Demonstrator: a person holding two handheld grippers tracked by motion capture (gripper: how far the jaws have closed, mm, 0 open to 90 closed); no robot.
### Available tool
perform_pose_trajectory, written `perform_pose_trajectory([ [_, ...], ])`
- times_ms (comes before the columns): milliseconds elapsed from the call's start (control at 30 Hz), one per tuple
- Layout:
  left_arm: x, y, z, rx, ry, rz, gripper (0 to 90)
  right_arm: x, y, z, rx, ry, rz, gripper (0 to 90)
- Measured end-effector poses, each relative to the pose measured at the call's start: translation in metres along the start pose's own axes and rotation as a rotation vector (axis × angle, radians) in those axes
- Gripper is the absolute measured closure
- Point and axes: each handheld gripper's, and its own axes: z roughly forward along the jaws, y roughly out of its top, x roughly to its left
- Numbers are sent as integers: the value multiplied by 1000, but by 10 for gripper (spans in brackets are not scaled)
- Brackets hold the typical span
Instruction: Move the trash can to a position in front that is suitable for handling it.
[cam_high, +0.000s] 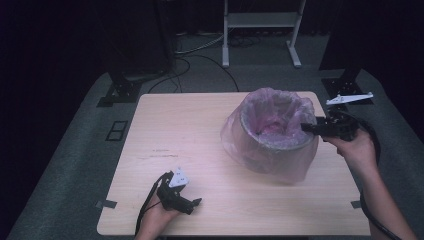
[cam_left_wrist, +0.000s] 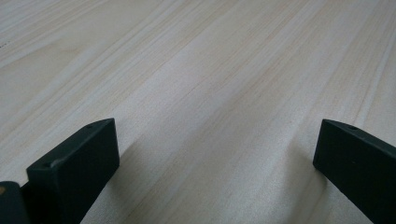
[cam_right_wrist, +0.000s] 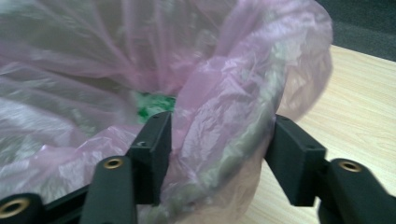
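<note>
Bin (cam_high: 260, 155): a round pail stands on the right half of the table (cam_high: 200, 150), lined with a thin pink bag (cam_high: 272, 107) whose top is folded out over the rim and hangs loose down the sides.

Bag, close up (cam_right_wrist: 224, 116): in the right gripper view the crinkled film is bunched over the rim's near-right edge, lying between the two black jaws.

Right gripper (cam_high: 311, 127): held from the right at the bin's rim, one jaw inside the rim and one outside. The jaws stand about half apart; the inner one touches the film, the outer sits at the fold, and a firm pinch cannot be told from these pictures.

Step in hand: by the look of it, taking hold of the liner at the rim, the grasp not yet made fast.

Next move: likely calls for closing fully on the film alone, not the hard rim, then drawing it gently; the thin plastic could slip or tear, and the light bin could shift.

Contents: something green (cam_right_wrist: 152, 105) shows low inside the bag; what it is cannot be told. The rest of the inside looks pink and bare.

Left gripper (cam_high: 192, 202): rests near the table's front-left edge, well apart from the bin, jaws wide with nothing but bare wood (cam_left_wrist: 210, 84) between them.
</note>
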Motion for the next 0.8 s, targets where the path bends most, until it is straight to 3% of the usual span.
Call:
perform_pose_trajectory([
  [167,0,0,0,0,0,0,0,6,0,3,13,6,-27,519],
  [533,0,0,0,0,0,0,0,8,2,2,30,17,-1,625],
  [800,0,0,0,-1,0,-1,0,19,4,2,45,50,-30,705],
])
